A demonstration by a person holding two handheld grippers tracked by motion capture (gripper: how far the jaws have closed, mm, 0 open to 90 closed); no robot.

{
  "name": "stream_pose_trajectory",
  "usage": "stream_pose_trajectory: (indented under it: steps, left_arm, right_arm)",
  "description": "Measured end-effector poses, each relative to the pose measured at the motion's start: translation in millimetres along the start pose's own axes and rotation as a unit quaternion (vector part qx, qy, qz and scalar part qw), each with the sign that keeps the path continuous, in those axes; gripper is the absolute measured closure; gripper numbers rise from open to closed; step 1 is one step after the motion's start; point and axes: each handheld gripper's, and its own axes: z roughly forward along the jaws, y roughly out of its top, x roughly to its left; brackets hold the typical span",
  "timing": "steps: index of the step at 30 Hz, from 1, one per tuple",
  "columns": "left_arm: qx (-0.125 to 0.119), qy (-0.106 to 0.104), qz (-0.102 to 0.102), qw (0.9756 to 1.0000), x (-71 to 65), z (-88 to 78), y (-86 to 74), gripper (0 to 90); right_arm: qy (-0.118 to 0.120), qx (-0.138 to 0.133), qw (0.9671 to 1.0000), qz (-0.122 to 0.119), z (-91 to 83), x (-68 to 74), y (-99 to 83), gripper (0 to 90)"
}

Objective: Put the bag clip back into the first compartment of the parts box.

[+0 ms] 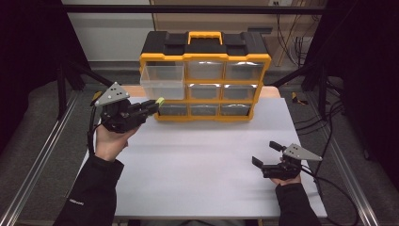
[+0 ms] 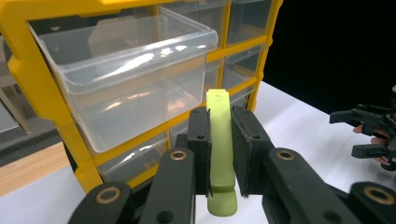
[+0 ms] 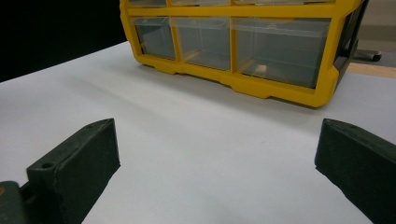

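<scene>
Your left tool (image 1: pixel 153 107) grips the slim light-green plastic piece (image 2: pixel 220 140) just below the pulled-out clear plastic drawer (image 2: pixel 135 79) of the yellow organiser (image 1: pixel 263 61) at the surface's far edge. Clear the drawer's rim before releasing (right tool (image 1: pixel 268 154) rests unclenched).

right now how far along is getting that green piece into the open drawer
Done: the top-left clear drawer is pulled out of the yellow organizer, and the left gripper is shut on the green piece. In hand: the piece is held up just in front of the drawer, below its rim. Left: lifting it over the rim, letting go, closing the drawer. The right gripper rests open on the white table.
</scene>
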Motion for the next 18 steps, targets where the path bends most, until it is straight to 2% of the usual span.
stream_pose_trajectory:
  steps: [18]
  left_arm:
    - [-0.004, 0.014, 0.014, 0.9998, -1.8, 0.1, 31.0, 77.6]
  right_arm:
    - [0.001, 0.0, 1.0, -0.001, 0.1, 0.0, 0.0, 0.4]
